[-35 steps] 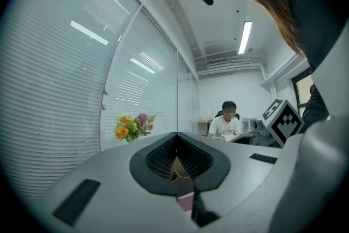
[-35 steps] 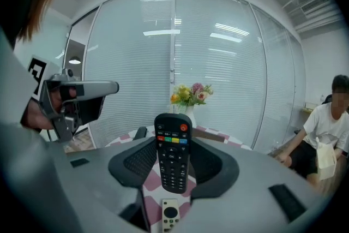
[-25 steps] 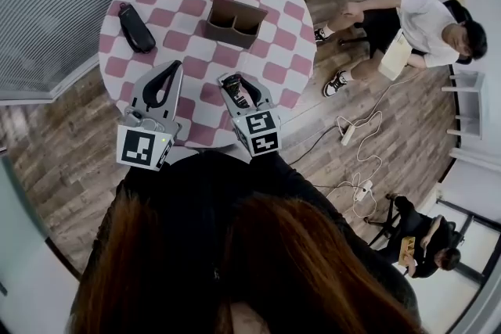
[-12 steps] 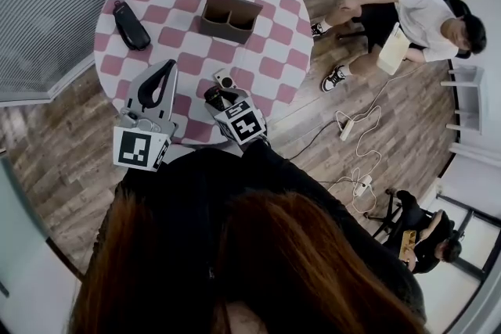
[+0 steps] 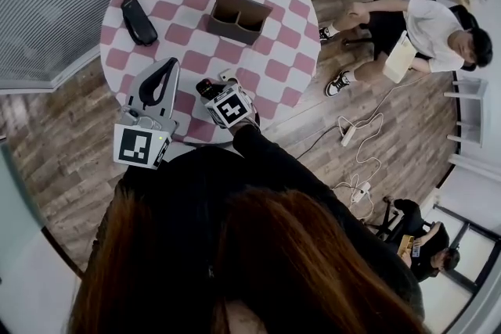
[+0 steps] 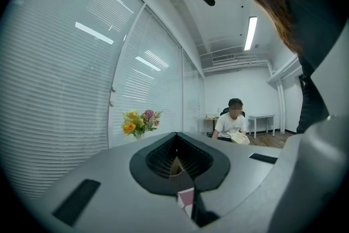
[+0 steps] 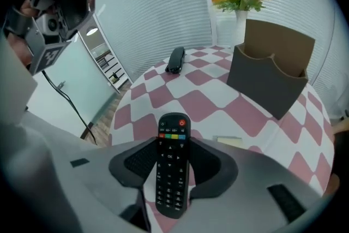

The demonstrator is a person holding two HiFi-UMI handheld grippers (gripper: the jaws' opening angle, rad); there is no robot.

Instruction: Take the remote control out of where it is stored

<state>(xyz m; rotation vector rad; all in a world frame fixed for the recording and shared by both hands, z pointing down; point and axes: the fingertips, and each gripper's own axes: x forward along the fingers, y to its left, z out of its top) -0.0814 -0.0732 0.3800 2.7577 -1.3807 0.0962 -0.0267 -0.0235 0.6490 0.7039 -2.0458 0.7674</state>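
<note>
The remote control (image 7: 173, 133) stands between the jaws of the right gripper (image 7: 173, 169), which are closed on its two long sides. Its long axis runs along the jaws, and the end with the red power button points away from the gripper, toward the brown cardboard holder (image 7: 271, 72). It is a slim black remote with white marks on its keys and one row of coloured keys under the power button. It is above the near edge of the checkered table (image 5: 268, 21), outside the holder. The left gripper (image 6: 176, 160) has its jaws together and holds nothing.
</note>
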